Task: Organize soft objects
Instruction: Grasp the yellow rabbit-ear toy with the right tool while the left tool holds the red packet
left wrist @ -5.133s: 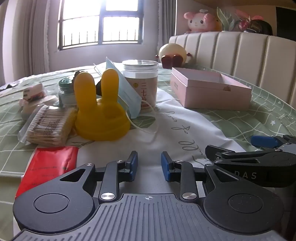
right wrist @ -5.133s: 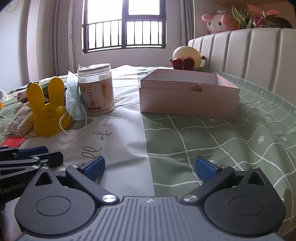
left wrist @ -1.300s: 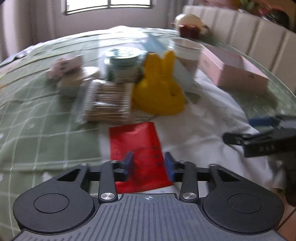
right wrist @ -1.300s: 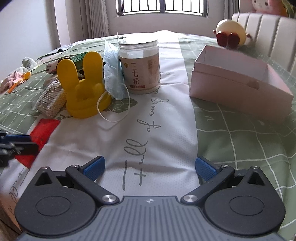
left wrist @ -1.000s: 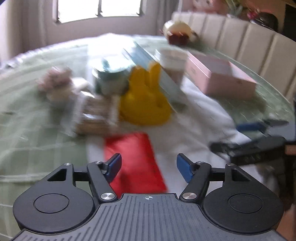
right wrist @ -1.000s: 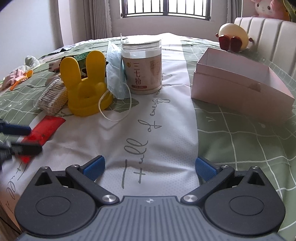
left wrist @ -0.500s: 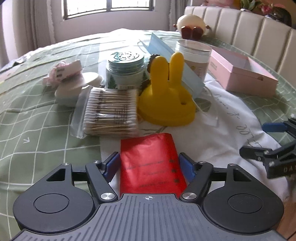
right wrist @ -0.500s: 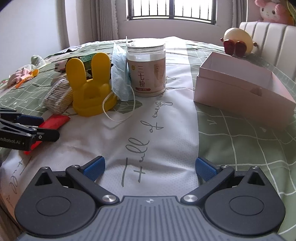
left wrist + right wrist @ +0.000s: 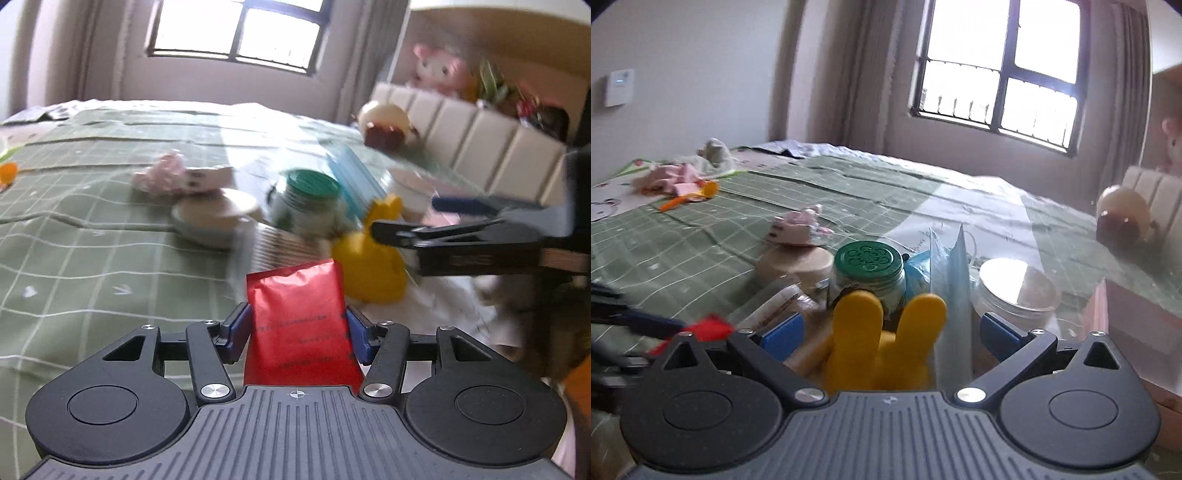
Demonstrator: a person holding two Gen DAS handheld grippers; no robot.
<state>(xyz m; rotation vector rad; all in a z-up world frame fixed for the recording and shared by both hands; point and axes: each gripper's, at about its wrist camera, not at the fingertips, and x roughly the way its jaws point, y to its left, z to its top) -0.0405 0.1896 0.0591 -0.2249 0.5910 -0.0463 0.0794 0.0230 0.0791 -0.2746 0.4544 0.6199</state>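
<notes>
My left gripper [image 9: 297, 334] is shut on a red foil packet [image 9: 299, 314] and holds it tilted up off the bed; the packet also shows in the right wrist view [image 9: 701, 326]. My right gripper [image 9: 890, 338] is open, with the yellow rabbit-shaped holder [image 9: 886, 343] between its fingers. In the left wrist view the right gripper [image 9: 402, 225] reaches over that yellow holder [image 9: 373, 266]. A blue face mask [image 9: 951, 295] stands just right of the holder.
A green-lidded jar [image 9: 868, 273], a clear-lidded jar [image 9: 1015, 291], a bag of cotton swabs [image 9: 280, 251], a round beige case [image 9: 214, 218] and a pink soft toy [image 9: 173, 177] crowd the green checked bedspread [image 9: 74, 221]. A pink box [image 9: 1137, 321] stands at right.
My left gripper closed on the red packet and lifted it. My right gripper swung left and forward until its open fingers came around the yellow holder.
</notes>
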